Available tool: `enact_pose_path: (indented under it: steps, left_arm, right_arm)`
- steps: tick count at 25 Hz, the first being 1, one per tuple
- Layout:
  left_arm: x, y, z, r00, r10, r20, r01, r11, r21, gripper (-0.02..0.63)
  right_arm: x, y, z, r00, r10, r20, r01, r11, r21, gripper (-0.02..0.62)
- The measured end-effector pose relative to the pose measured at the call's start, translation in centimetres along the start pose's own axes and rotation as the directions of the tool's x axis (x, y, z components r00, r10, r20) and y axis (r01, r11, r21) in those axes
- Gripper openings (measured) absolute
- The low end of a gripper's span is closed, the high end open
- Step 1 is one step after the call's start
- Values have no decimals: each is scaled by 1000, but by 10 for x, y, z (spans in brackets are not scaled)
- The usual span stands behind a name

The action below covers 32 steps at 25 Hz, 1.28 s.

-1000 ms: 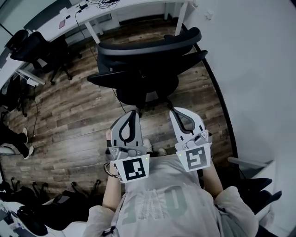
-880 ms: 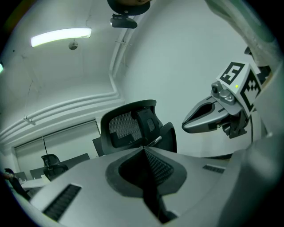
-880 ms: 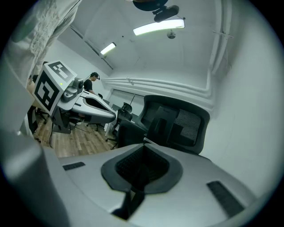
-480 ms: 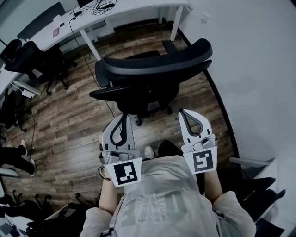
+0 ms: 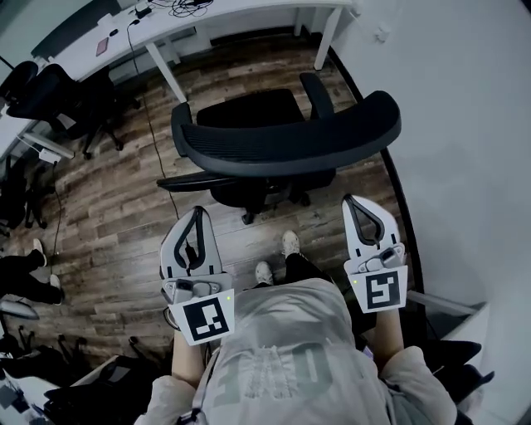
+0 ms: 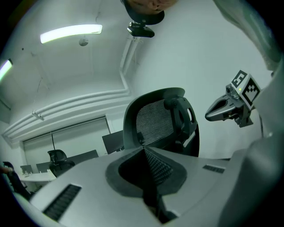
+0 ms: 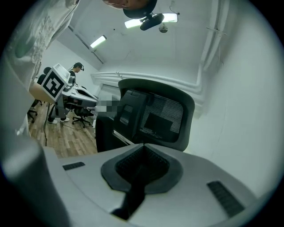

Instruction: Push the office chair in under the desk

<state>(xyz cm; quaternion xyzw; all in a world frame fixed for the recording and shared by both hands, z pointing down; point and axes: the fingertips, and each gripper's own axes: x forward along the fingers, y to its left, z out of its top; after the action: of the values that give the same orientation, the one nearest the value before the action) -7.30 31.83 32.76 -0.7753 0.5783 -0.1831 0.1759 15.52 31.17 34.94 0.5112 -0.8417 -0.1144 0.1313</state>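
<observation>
1. Here's the office chair [image 5: 282,145], out on the wood floor [image 5: 108,216] between the person and the white desk [image 5: 241,10]. Its curved mesh back faces the person and its seat [image 5: 249,108] points at the desk.
2. The seat is short of the desk edge and not under it.
3. The left gripper [image 5: 197,212] has its jaws pressed together with nothing between them. It points at the chair back and does not touch it; floor shows in the gap.
4. The right gripper [image 5: 352,202] is the same: jaws together and empty, near the right end of the back but apart from it.
5. From the left gripper view, the chair's mesh back [image 6: 155,122] fills the middle and the right gripper [image 6: 213,114] hangs beside it.
6. Now the lane ahead: the desk's left leg [image 5: 166,70] and right leg [image 5: 328,37] frame a gap, and the chair sits roughly in line with it.
7. A dark cable [image 5: 153,124] drops from the desk and trails over the floor just left of the chair, past the left armrest [image 5: 178,129].
8. On the right, the white wall [image 5: 465,124] runs close beside the right armrest [image 5: 315,91].
9. The person's shoes [image 5: 290,242] stand just behind the chair's base.
10. Far left, more dark chairs [image 5: 58,95] crowd another desk, well apart from this one.
11. In the right gripper view, another person [image 7: 77,66] stands in the distance.
</observation>
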Motion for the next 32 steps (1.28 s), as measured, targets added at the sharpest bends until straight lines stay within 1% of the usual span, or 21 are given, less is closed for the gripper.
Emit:
enact_pose_path:
  steps: [5,10,13,17,19,22,24,26,28,29,30,31,32]
  left_arm:
    - [19,1,5,998,49,-41,-49,999,0,15]
    - [34,-4,9,994,83,-76,-80,996,30,15]
    - [46,-11,14,990,105,-94,-105,994,3,15]
    - [55,-20,16,987,124,-99,-121,992,33,15]
    - [59,-21,20,989,122,-90,-118,992,47,15]
    - [61,-18,24,992,104,-74,-101,994,42,15]
    - [63,-14,24,994,80,-70,-77,996,47,15]
    - [64,-13,23,996,32,-78,-26,997,79,17]
    - [65,-18,19,993,-43,-109,57,990,129,21]
    - [65,-22,14,986,-91,-140,112,982,150,62]
    - [64,-27,7,973,-142,-181,172,971,167,168]
    - [62,-31,1,957,-186,-221,229,956,185,210]
    - [61,-33,-3,941,-219,-258,277,937,213,210]
  right_arm:
    - [16,-27,-3,999,49,7,-49,999,5,20]
    - [27,-51,-8,994,107,18,-107,994,10,20]
    - [33,-66,-7,986,167,26,-166,986,-22,20]
    - [48,-63,-6,970,235,66,-234,972,-24,20]
    - [55,-60,-5,963,261,69,-260,965,-18,21]
    - [60,-56,0,954,293,57,-293,956,-17,21]
    - [62,-52,5,945,323,47,-322,946,-26,21]
    - [62,-44,7,930,367,22,-365,929,-54,21]
    - [63,-38,6,906,422,-25,-422,901,-100,25]
    - [63,-35,5,891,450,-57,-454,882,-125,40]
    - [63,-31,1,872,479,-100,-489,859,-153,119]
    - [62,-27,-3,851,504,-149,-525,831,-183,200]
    - [61,-25,-6,831,521,-193,-554,805,-210,213]
